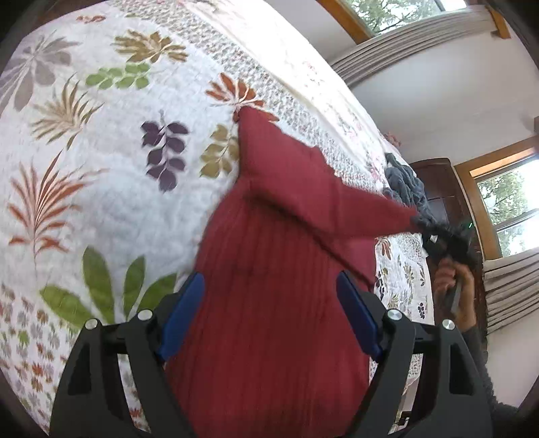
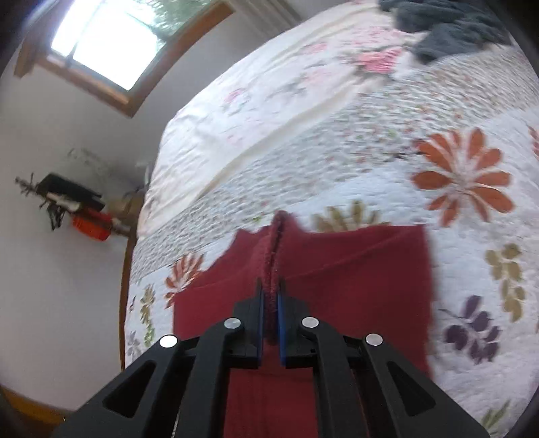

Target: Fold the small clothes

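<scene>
Red knit garment lies on the floral quilt that covers the bed, and serves as the landmark for all positions below. In the left wrist view, the left gripper sits over the near, ribbed portion of the garment with its blue pads spread wide apart; the fabric fills the gap between them, and the frames do not show whether either pad touches it. Beyond this portion, part of the garment is raised off the quilt into a peaked fold, and one stretch of it runs taut toward the right gripper, which appears dark and blurred at the garment's far right end, with the person's hand just below it. In the right wrist view, the right gripper has its two blue pads drawn close together and clamped on a fuzzy doubled edge of the garment, which stands up as a narrow ridge between them. The remainder of the garment spreads flat on the quilt to either side of this ridge. A grey-blue crumpled garment lies on the bed well beyond the red garment, apart from it. A wood-framed window is set in the wall past the garment's left side in this view.
</scene>
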Available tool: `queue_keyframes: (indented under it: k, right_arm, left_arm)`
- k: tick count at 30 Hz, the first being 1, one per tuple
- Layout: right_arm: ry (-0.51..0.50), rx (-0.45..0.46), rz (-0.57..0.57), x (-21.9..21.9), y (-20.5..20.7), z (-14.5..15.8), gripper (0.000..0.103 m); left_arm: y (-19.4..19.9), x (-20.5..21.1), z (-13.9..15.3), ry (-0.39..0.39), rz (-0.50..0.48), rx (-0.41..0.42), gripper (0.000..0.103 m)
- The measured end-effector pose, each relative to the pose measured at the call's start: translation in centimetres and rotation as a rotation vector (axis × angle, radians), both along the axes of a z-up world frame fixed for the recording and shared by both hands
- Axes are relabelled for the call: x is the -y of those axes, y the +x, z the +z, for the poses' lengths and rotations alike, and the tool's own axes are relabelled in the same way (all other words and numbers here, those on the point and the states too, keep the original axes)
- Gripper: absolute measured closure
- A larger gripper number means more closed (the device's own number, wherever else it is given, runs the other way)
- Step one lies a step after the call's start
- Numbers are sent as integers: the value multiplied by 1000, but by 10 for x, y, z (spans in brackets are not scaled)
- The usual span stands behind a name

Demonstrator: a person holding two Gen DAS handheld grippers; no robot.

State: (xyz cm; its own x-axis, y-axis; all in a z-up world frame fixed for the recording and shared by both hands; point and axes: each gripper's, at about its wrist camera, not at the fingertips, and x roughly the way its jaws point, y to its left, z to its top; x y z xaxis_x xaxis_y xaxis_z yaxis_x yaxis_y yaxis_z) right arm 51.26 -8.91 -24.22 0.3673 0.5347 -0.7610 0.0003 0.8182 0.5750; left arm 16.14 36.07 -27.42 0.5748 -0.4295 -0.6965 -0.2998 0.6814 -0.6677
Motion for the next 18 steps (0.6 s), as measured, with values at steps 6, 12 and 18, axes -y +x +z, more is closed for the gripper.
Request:
queue_keyframes:
  k: [6,12,18]
  right_arm:
    - [13,-83,-60,54,-7,-57,97]
    - [73,-161,-80,84,-8,-111,97]
    - [112,-182,-53,93,-7,-143,97]
  left_arm:
    - [49,0,10,-1,-31,48,26]
    - [110,3,6,-24,-72,66,26]
    - [172,10,-9,-20,-116,42,27]
